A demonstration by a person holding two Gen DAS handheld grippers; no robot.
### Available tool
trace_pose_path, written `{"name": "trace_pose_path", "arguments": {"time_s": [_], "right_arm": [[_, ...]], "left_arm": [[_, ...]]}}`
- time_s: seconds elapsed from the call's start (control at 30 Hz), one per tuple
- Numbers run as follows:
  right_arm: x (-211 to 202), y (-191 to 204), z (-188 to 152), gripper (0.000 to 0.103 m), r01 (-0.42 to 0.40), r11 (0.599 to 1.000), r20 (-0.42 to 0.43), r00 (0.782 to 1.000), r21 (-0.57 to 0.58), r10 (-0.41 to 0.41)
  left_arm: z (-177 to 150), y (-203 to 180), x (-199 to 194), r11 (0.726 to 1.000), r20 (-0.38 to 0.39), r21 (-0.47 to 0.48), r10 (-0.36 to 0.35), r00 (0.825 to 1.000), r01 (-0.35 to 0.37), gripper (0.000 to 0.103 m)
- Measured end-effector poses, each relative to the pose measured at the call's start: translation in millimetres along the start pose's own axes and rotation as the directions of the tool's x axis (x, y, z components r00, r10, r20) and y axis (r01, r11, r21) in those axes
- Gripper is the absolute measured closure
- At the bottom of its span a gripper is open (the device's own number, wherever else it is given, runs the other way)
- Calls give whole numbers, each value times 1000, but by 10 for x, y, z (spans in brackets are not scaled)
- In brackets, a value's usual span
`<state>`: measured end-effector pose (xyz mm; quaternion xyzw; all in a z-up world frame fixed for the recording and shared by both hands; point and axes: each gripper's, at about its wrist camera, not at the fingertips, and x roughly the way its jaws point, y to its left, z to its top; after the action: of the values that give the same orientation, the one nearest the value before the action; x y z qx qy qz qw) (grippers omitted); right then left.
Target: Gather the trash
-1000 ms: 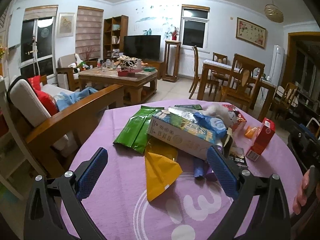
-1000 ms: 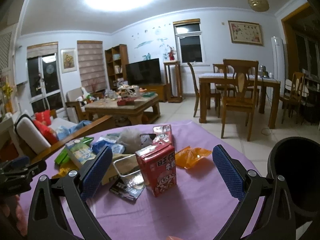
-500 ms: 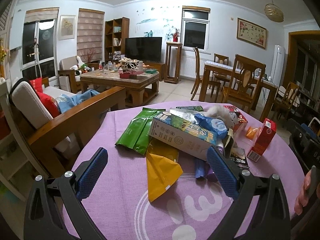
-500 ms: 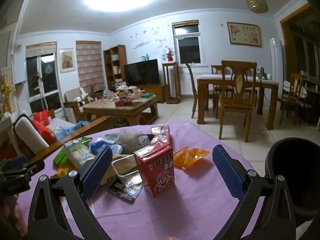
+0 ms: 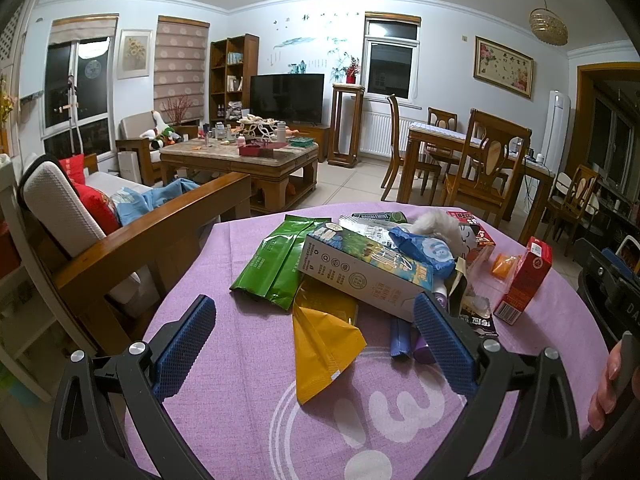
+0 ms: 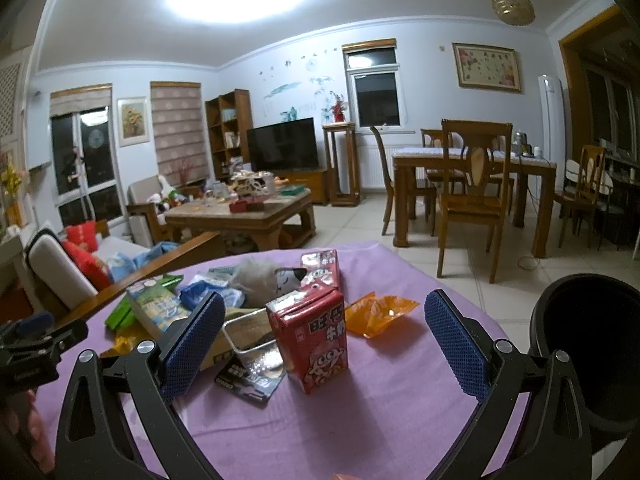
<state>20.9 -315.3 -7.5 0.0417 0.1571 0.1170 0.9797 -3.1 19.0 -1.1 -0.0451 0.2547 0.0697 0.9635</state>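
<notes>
Left gripper (image 5: 316,344) spread wide, nothing between the pads, hovering over the purple tablecloth (image 5: 240,392). Yellow pouch (image 5: 324,340) lies flat between its fingers, not gripped. Green pouch (image 5: 280,264) at 11 o'clock from the yellow one, flat. White milk carton (image 5: 360,276) lies on its side at 12 to 1 o'clock, overlapping the top of the yellow pouch. Blue wrapper (image 5: 424,248) and a white fluffy ball (image 5: 436,224) sit on the far end of the carton. Purple stick packs (image 5: 404,340) just beside the right fingertip, partly hidden.

Right gripper (image 6: 324,340) also spread wide, empty. Red drink carton (image 6: 312,340) stands upright between its fingers, clear of both pads. Orange wrapper (image 6: 376,312) at 1 o'clock from the carton, flat on the cloth. Black sachet (image 6: 248,380) and a clear plastic tray (image 6: 248,336) at 9 o'clock, touching the carton's base area. Black bin (image 6: 588,352) at 3 o'clock, off the table edge, mouth towards the camera.
</notes>
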Motion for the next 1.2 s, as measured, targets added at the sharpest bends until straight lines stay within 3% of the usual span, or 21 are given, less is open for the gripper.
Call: {"name": "trace_pose_path", "arguments": {"time_s": [1.07,1.13,1.2], "right_arm": [[-7,-9,-5,4,-1,1000,-1,1000,19,1],[27,-27,-17,4,-31,999,-42,999,44,33],[90,-96,-30,4,-112,991,-118,986,77,120]], "left_arm": [[4,19,-18,1000,6,-10,0,1000,0,5],[16,79,-30,999,8,-36,-38,999,38,5],[64,204,21,991,-26,-53,-121,992,119,5]]}}
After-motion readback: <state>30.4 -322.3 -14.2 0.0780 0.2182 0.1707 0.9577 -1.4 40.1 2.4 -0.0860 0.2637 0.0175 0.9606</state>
